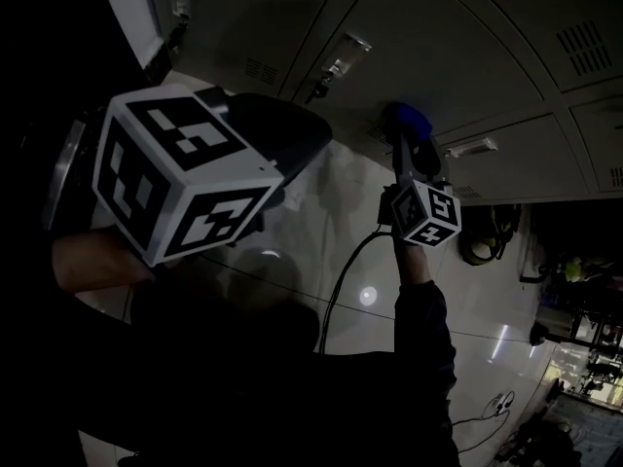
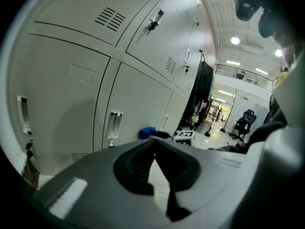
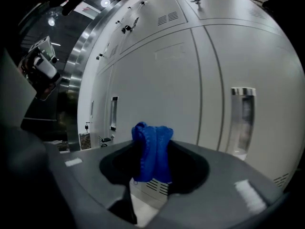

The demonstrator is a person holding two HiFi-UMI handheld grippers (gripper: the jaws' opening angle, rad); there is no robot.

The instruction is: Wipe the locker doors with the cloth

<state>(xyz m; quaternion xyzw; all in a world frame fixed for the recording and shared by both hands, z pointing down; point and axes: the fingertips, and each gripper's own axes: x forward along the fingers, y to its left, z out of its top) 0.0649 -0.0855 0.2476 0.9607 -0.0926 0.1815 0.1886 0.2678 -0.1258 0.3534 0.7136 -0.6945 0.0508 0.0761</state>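
Observation:
In the right gripper view, a blue cloth (image 3: 152,151) is bunched between the jaws of my right gripper (image 3: 151,168), which is shut on it. The head view shows that gripper (image 1: 409,142) held up with the blue cloth (image 1: 409,120) against or very near a grey locker door (image 1: 487,56); contact is not clear. My left gripper (image 1: 313,136) hangs further left and closer to me, away from the doors. In its own view the left gripper (image 2: 153,144) has its jaws together with nothing between them, and the cloth (image 2: 147,132) shows beyond.
Grey locker doors (image 3: 162,75) with recessed handles (image 3: 243,116) and vent slots fill the wall. A key hangs in one lock (image 1: 326,74). A black cable (image 1: 341,280) trails over the glossy floor. A dark coat (image 2: 202,89) hangs further along the row.

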